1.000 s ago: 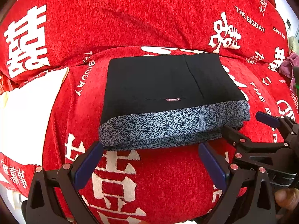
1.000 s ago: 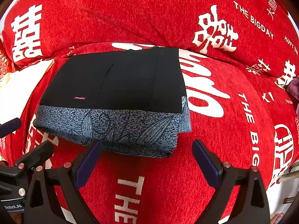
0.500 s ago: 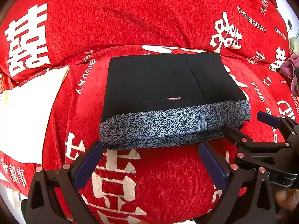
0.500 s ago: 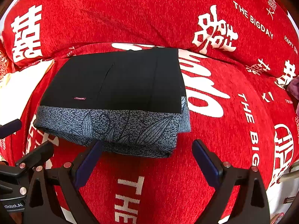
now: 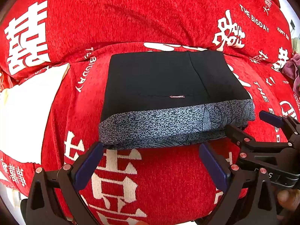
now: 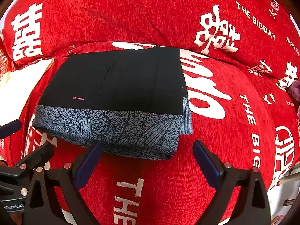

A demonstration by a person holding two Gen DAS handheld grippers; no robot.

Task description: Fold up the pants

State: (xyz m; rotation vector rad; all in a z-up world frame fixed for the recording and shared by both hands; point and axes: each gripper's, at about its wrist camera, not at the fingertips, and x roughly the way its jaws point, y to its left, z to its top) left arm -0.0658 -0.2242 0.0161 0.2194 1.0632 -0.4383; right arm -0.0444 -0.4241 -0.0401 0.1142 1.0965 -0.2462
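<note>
I see the pants (image 5: 168,97) folded into a neat stack on the red blanket (image 5: 150,18), just ahead of my left claw (image 5: 150,161) and right claw (image 6: 146,159). Both claws are spread wide, holding nothing.

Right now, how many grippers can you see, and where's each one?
2. The left gripper hovers open just short of the folded pants, at their near edge. The right gripper hovers open at their near right corner. Neither touches them.

Folded pants (image 5: 168,86) lie before open left tongs (image 5: 150,161)
</note>
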